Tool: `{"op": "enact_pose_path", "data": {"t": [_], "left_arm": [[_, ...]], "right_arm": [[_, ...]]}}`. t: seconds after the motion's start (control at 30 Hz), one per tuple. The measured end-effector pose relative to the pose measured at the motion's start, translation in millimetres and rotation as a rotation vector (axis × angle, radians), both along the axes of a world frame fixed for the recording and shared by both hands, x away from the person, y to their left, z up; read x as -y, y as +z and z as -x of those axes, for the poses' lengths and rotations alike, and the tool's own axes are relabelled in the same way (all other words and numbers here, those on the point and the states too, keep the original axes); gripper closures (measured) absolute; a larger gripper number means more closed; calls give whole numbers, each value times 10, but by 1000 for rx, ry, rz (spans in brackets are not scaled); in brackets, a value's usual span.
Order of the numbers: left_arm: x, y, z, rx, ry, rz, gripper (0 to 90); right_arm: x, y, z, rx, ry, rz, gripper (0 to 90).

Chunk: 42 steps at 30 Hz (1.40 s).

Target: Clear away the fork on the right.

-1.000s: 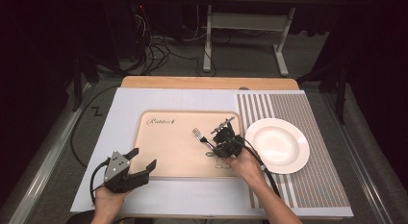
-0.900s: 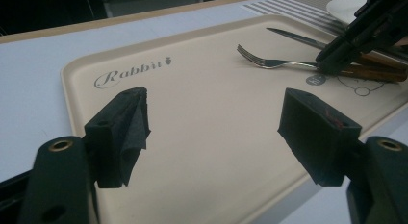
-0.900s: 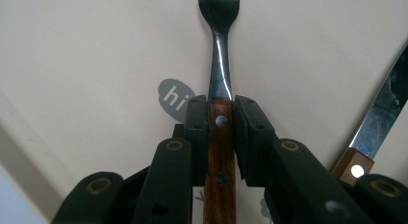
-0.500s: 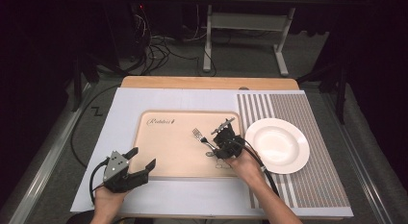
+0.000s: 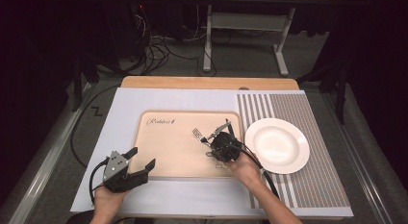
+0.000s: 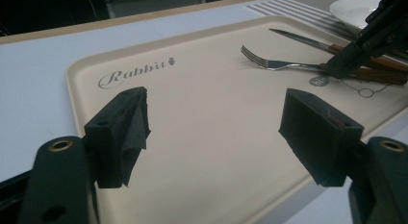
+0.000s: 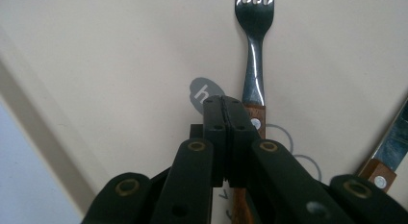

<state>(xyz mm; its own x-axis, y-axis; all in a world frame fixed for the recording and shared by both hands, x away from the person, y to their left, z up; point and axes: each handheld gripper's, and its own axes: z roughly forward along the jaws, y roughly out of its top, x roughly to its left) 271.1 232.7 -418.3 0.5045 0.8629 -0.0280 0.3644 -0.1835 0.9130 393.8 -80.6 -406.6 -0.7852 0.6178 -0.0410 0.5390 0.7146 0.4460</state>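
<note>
Two pieces of cutlery lie in the shallow beige tray (image 5: pixel 168 152): a fork (image 7: pixel 253 51) and a knife (image 6: pixel 308 40), each with a shiny steel front and a brown wooden handle set with small metal rivets. The tray is smooth, matte plastic with rounded corners and a low raised rim, and it carries a scripted word and thin circle drawings on its floor. The fork lies flat in the right part of the tray, its tines pointing toward the tray's middle, and the knife lies just beside it, nearer the tray's right rim.

The right gripper (image 7: pixel 224 108) is clenched, its two black pads pressed flat against each other with nothing between them; the jaws have just been closing. Their tips sit just beside the fork's handle, on the side away from the knife, where the steel neck meets the wood. In the high view this gripper (image 5: pixel 215 140) hangs over the right part of the tray.

The left gripper (image 6: pixel 214 123) is released, its blocky black jaws spread wide and bare, held low above the near left corner of the tray.

A round white plate (image 5: pixel 276 145), glossy and empty, rests to the right of the tray on a mat (image 5: pixel 312 185) with fine grey and white stripes.
</note>
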Motion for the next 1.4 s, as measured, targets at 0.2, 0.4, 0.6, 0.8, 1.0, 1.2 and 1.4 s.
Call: {"op": "enact_pose_path", "data": {"t": [0.2,0.4,0.6,0.8,1.0,1.2,1.4], "left_arm": [[-7,4,4,-2,-2,1,261],[-3,3,2,-3,-5,3,262],[-1,2,3,-3,-6,4,262],[6,0,1,-7,-10,-2,262],[2,4,1,-8,-13,0,261],[2,6,3,-7,-14,0,261],[3,2,-2,-11,-12,-2,261]], "right_arm": [[-6,-36,-29,2,-16,0,900],[8,-42,-63,3,-34,-7,900],[54,-46,-121,6,-49,-16,900],[92,-44,-171,5,-65,-13,900],[123,-41,-214,11,-74,-6,900],[147,-46,-249,18,-87,-10,900],[178,-48,-292,15,-106,-18,900]]}}
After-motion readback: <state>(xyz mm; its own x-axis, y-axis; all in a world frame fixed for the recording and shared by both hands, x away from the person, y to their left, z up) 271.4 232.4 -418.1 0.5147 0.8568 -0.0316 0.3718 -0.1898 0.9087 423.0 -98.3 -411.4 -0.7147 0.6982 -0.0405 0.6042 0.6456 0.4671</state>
